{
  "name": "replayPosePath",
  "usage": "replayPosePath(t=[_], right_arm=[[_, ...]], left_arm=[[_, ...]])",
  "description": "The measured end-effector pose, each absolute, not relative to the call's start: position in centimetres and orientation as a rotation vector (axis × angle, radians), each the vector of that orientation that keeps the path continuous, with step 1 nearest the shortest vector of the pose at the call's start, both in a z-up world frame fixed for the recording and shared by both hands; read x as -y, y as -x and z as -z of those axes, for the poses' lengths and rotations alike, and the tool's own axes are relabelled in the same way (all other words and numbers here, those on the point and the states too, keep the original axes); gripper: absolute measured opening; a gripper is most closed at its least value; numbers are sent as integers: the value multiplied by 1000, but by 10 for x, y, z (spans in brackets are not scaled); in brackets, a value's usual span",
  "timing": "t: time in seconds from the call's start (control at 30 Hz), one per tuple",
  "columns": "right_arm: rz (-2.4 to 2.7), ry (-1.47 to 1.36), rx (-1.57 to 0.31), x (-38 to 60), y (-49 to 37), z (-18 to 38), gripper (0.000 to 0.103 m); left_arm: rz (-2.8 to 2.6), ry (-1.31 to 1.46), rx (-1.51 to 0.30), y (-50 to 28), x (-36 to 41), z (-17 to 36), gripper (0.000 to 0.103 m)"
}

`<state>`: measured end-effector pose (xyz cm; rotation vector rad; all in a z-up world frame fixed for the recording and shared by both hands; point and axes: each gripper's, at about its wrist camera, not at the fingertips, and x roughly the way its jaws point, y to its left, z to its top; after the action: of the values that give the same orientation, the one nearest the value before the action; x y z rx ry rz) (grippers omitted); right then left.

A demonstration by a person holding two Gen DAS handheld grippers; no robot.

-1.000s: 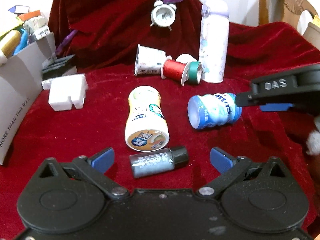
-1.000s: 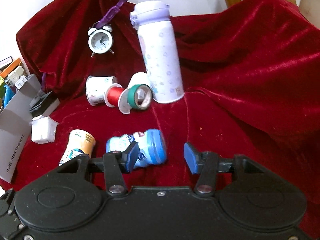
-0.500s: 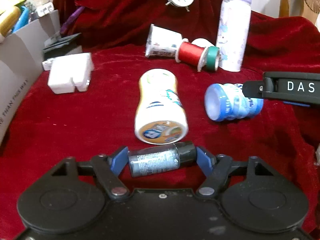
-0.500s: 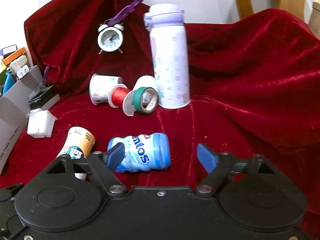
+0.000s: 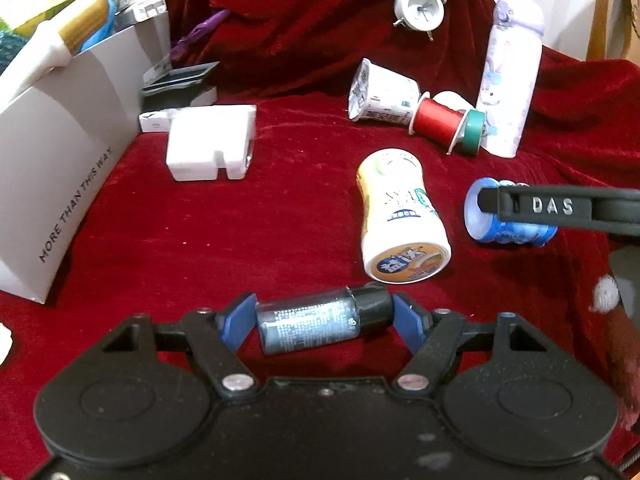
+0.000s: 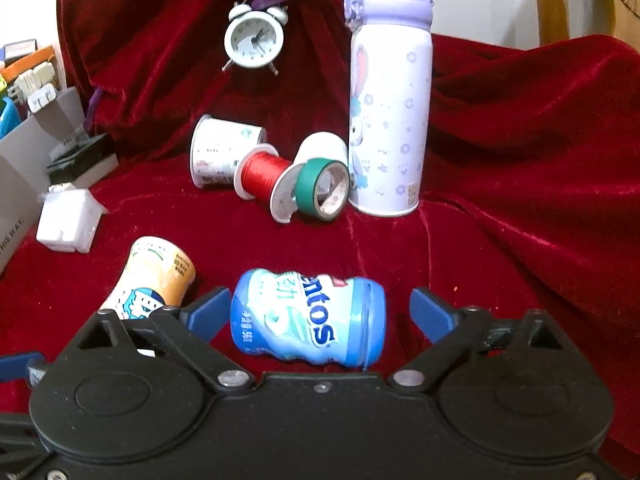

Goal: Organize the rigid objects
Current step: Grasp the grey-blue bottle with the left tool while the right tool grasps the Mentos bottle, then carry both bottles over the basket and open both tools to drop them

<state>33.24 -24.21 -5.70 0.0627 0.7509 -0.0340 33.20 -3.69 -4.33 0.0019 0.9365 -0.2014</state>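
The left hand-held gripper is clamped end to end on a small dark-capped bottle near the tabletop's front edge; bare red cloth lies open toward the grey box at left. The right hand-held gripper, jaws opening, straddles the blue candy bottle without pressing it; open cloth lies to the right.

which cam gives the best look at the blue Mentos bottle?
Right wrist. The blue Mentos bottle lies on its side, its whole length and label showing, between the opening jaws of the right gripper. In the left wrist view it sits end-on at the right edge, a gripper finger crossing it.
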Motion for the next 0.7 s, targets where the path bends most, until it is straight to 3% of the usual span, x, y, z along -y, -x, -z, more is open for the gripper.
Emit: replayPosePath(t=[0.33, 0.4, 0.43, 0.7], right_arm=[[69, -28, -808, 236, -342, 61, 93], [68, -43, -832, 236, -344, 65, 86], [60, -55, -836, 237, -343, 66, 77], [31, -77, -768, 236, -306, 36, 77]], left_arm=[[214, -16, -885, -322, 38, 22, 71], [212, -20, -875, -320, 37, 17, 71], [209, -23, -870, -318, 36, 14, 71], [218, -45, -815, -298, 28, -24, 71]])
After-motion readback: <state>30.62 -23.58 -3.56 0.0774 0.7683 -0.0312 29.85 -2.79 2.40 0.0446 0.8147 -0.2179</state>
